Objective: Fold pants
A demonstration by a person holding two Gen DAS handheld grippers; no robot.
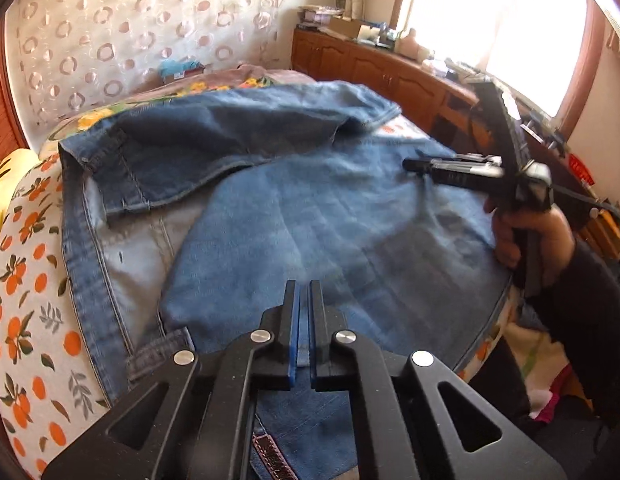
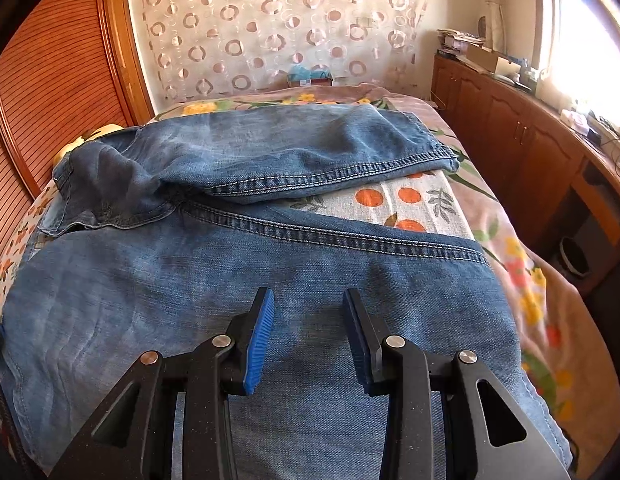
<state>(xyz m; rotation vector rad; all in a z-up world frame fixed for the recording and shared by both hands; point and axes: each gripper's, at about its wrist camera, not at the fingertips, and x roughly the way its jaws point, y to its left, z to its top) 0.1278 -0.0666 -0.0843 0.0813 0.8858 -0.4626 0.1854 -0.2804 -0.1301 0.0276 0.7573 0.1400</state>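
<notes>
I see a bed [image 2: 426, 200] filling most of both views, covered by a white sheet printed with oranges and leaves, with a pinkish floral blanket [image 2: 550, 320] down its window side. Along that side runs a row of wooden cabinets [image 2: 510, 128], their top cluttered with boxes and small things under a very bright window [image 1: 490, 12]. A curtain with ring patterns [image 2: 269, 28] hangs on the far wall, and a slatted wooden door [image 2: 49, 80] stands on the opposite side.

The pants [image 2: 269, 264], blue jeans, lie spread across the bed. The two legs run side by side, a wedge of the orange-print sheet showing between them, and the far leg is rumpled where it meets the seat.

From my left wrist camera I see the left tongs [image 1: 303, 292] brought together over the denim, just a narrow slit between the blue pads [image 1: 294, 340]. Some cloth may be pinched in that slit, but the view is too blurred for me to be sure. Across the jeans, the person's right hand [image 1: 526, 236], in a dark sleeve, grips the handle of the other tool.

From my right wrist camera, the right tongs [image 2: 308, 300] stand apart above the near leg, nothing between their ribbed blue pads [image 2: 258, 344], the denim lying flat beneath them.
</notes>
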